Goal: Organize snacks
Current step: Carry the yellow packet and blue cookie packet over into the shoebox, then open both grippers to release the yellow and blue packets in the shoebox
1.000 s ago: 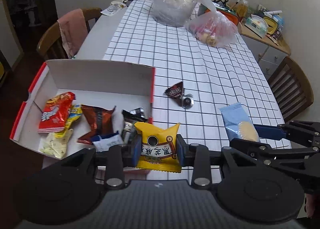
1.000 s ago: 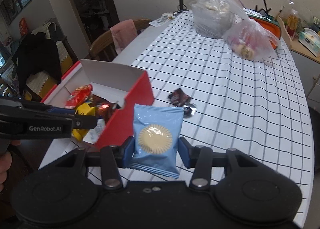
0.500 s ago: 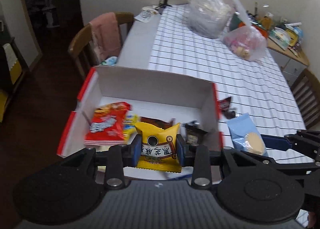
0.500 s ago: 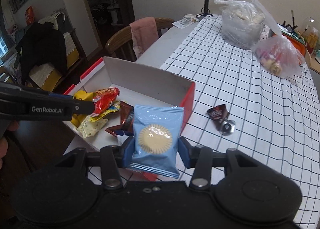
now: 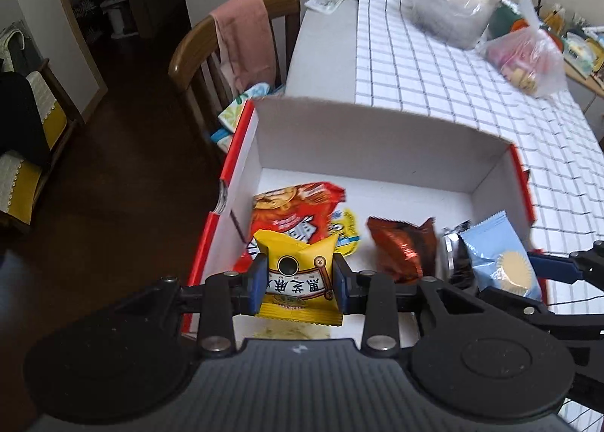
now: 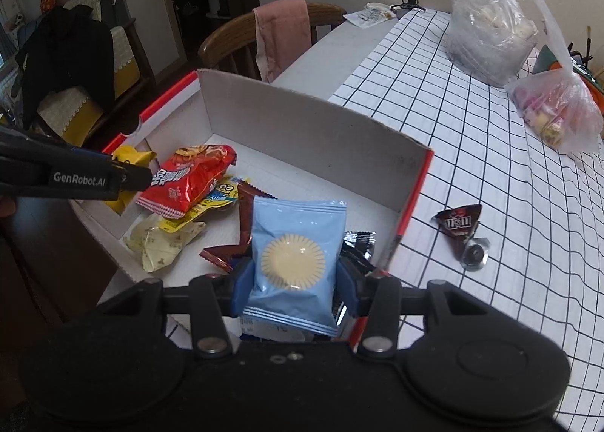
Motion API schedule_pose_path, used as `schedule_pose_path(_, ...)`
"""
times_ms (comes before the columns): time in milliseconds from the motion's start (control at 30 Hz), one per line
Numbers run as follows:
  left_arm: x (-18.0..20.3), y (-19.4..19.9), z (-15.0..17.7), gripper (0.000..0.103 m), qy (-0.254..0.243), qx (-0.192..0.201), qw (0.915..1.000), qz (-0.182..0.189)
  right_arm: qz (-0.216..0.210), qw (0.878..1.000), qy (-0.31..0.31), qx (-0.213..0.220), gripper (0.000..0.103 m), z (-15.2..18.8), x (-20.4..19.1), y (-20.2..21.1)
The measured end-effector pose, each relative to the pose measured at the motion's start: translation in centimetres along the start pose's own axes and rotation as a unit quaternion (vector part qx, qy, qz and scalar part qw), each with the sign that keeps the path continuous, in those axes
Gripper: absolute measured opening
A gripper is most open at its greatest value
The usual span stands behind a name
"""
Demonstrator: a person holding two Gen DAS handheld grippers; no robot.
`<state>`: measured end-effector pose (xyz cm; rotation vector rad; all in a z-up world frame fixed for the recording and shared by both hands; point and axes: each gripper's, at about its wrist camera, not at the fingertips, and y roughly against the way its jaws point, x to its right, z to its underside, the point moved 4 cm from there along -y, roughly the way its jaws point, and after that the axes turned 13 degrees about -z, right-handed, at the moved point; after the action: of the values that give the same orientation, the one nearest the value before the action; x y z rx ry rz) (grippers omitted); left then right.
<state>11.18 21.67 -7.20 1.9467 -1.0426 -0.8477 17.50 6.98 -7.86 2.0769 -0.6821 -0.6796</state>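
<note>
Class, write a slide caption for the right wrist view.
Right gripper holds a blue biscuit packet over the snack box.

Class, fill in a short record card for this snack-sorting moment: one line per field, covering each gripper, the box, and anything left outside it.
left gripper: shut on yellow packet, held over the box
right gripper: shut on blue packet, held over the box's near edge
box: open, white inside, red outside
inside box: red bag, brown wrapper, pale packet
outside box: M&M's pack on the checked tablecloth
</note>
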Motion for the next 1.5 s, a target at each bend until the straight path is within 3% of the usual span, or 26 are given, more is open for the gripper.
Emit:
schedule_pose_path(700, 0.9, -3.8, 1.9, 0.035, -0.028, -0.015, 0.9995, -0.004, 0.021, 0.999, -0.009, -0.028, 0.047, 1.1, -0.4, -3.2)
schedule_pose_path(967, 0.7, -2.8, 2.0, 0.047, -0.019, -0.006, 0.9998, 0.007, 0.009, 1.000, -0.018, -0.014, 0.052, 1.2, -0.4, -1.9)
schedule_pose_path(1100, 0.7, -1.4, 2.1, 0.058, -0.016, 0.005, 0.9997, 0.017, -0.001, 1.000, -0.016, -0.002, 0.054, 1.2, -0.6, -0.5)
schedule_pose_path(1500, 2.2, 3.9, 2.2, 0.073, -0.009, 0.051, 0.9965, 0.065, -0.030, 0.998, -0.018, 0.047, 0.077, 2.0, -0.3, 5.3)
